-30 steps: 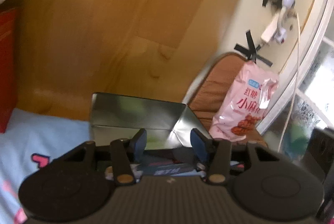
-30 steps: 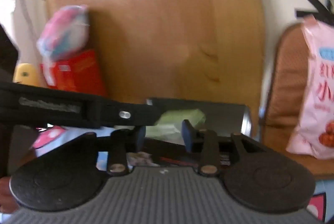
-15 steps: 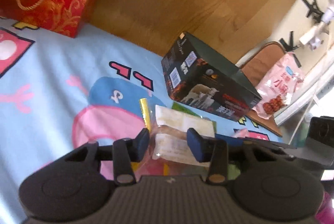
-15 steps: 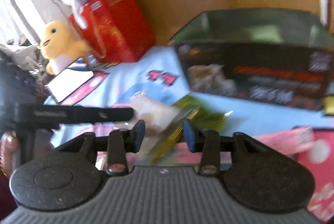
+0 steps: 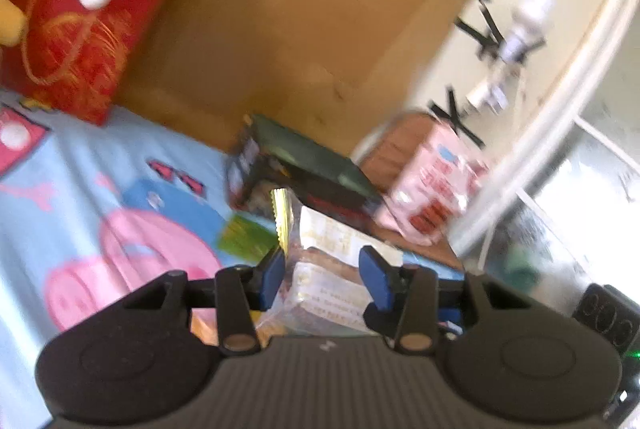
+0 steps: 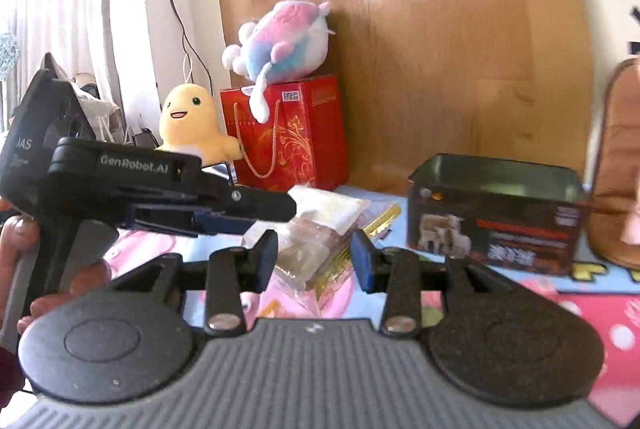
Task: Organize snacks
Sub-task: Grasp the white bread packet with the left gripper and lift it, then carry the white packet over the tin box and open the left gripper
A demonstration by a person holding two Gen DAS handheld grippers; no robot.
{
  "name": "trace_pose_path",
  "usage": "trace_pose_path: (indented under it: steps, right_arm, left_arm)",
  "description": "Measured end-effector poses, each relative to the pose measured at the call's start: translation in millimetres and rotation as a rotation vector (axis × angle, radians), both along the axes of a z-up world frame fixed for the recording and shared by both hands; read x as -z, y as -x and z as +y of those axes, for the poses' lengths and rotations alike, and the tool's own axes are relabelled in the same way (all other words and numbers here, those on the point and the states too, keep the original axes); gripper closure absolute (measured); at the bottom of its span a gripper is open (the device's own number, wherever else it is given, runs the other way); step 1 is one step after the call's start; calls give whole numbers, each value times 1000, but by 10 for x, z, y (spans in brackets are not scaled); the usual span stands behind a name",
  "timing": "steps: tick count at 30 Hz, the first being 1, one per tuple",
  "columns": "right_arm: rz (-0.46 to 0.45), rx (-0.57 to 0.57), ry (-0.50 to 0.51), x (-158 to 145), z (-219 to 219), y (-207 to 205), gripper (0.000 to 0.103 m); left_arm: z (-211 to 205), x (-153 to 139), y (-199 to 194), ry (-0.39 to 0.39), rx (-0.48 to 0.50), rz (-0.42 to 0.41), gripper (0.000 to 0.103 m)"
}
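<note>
A clear snack packet with white labels and a gold edge point(image 5: 328, 269) sits between the fingers of my left gripper point(image 5: 325, 271), and looks raised off the cartoon cloth. The right wrist view shows the same packet point(image 6: 320, 229) at the left gripper's tip point(image 6: 276, 207). My right gripper point(image 6: 314, 257) is open and empty, just in front of the packet. An open dark tin box point(image 6: 496, 213) stands at the right; it also shows in the left wrist view point(image 5: 304, 169). A green packet point(image 5: 244, 235) lies flat on the cloth.
A red gift bag point(image 6: 288, 133) with a pastel plush point(image 6: 284, 41) on top and a yellow plush point(image 6: 192, 125) stand at the back by a wooden board. A pink snack bag point(image 5: 436, 181) leans on a brown cushion point(image 6: 616, 165) at the right.
The left gripper's view has swung up and the snack packet now sits higher between its fingers. The right gripper has levelled out and pulled back, facing the packet and the tin.
</note>
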State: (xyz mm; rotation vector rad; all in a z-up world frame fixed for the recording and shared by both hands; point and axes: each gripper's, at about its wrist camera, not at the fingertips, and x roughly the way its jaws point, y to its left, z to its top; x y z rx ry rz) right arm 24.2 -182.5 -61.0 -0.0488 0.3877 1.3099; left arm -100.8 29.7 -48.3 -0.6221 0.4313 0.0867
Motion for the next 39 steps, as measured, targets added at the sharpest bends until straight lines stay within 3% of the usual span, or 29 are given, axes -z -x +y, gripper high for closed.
trace_pose_path:
  steps: [6, 11, 16, 20, 23, 26, 28, 34, 39]
  right_arm:
    - [88, 40, 96, 221, -542, -38, 59]
    - [180, 79, 132, 424, -924, -74, 58]
    - [135, 49, 156, 476, -958, 11, 48]
    - [47, -7, 201, 577, -996, 93, 39]
    - [39, -23, 234, 691, -960, 109, 40]
    - [16, -18, 236, 710, -927, 139, 58]
    - [13, 0, 232, 675, -931, 117, 64]
    - [21, 18, 122, 441, -1022, 13, 64]
    - [-3, 43, 41, 233, -834, -285, 64]
  left_arm:
    - [-432, 474, -146, 55, 134, 138, 62]
    - [-630, 688, -143, 43, 169, 169, 61]
    - [-615, 589, -52, -9, 127, 157, 42]
    - [-616, 634, -60, 4, 130, 199, 42]
    - [-708, 767, -151, 15, 185, 244, 53]
    - [-758, 712, -160, 0, 202, 238, 53]
    - [-735, 632, -143, 14, 209, 214, 53]
    - [-740, 263, -220, -63, 205, 137, 53]
    - [-555, -15, -620, -124, 162, 90, 53]
